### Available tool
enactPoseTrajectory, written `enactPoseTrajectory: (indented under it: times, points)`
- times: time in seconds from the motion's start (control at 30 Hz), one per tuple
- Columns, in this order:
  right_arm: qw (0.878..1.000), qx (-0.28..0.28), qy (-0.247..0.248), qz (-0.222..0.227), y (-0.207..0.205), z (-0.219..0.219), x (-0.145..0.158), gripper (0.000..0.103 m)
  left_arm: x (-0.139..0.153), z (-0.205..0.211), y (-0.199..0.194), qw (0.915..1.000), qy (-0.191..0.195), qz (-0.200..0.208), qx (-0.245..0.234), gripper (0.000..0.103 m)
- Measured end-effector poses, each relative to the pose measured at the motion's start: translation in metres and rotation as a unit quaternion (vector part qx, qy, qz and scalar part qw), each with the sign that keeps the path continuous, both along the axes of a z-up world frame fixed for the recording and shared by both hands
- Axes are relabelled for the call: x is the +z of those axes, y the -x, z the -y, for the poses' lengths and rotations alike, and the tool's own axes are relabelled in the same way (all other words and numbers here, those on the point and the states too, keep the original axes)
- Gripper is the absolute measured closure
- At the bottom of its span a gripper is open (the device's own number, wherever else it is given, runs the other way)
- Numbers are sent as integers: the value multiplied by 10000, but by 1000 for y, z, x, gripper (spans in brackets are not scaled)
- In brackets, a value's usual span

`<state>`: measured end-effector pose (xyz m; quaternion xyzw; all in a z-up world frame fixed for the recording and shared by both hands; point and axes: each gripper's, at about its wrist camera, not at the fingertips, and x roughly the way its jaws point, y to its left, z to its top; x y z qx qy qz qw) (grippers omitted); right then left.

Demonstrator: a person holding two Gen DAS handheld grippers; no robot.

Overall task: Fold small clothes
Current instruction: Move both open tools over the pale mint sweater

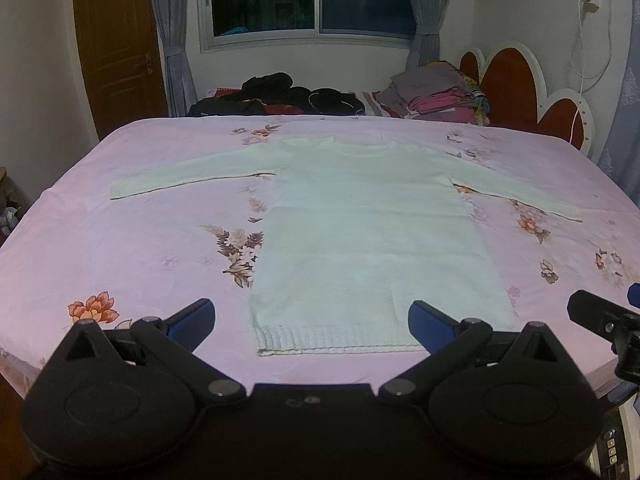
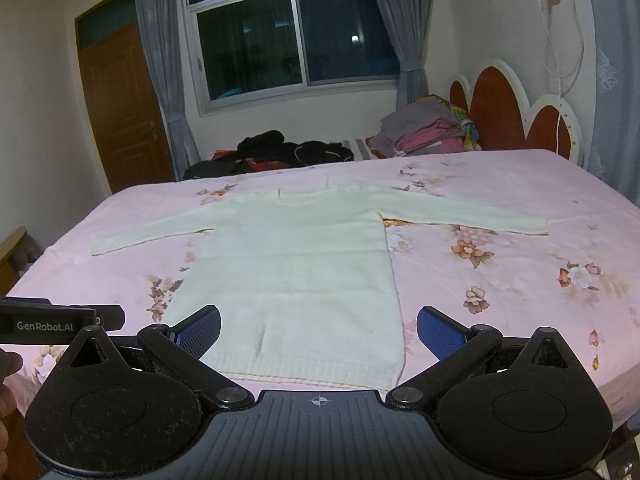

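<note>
A small white knit sweater (image 1: 368, 232) lies flat on the pink flowered bedsheet (image 1: 120, 240), both sleeves spread out sideways and the ribbed hem toward me. My left gripper (image 1: 312, 324) hovers open just above the hem, nothing between its blue pads. In the right wrist view the same sweater (image 2: 296, 272) lies flat, and my right gripper (image 2: 318, 332) stands open over the hem's right part, holding nothing. The right gripper also shows at the left view's right edge, and the left gripper's body at the right view's left edge.
Dark clothes (image 1: 280, 96) are piled at the bed's far side, with a stack of folded grey and pink clothes (image 1: 436, 94) near the red headboard (image 1: 516, 80). A wooden door (image 1: 120, 48) and curtained window (image 1: 312, 0) stand behind. A hand (image 2: 8, 384) shows at the left edge.
</note>
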<state>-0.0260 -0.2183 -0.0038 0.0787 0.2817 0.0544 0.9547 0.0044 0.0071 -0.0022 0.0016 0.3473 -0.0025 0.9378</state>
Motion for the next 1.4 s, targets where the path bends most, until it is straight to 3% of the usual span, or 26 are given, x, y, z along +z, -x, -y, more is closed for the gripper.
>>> enactPoseTrajectory:
  times: [0.4,0.87,1.4]
  points:
    - [10000,6,-15,-30,-5,-2,-3,0,-1,-7,-6,9997,191,138,22,0]
    - [9999,-13,-15,-150,-20,-5,-11,0,-7,-10,-21,9999,79,-97,67,0]
    - [9988,-345,-57,-332,-72,2,-32,0,-23,-24,-81,9992,200,-329,98,0]
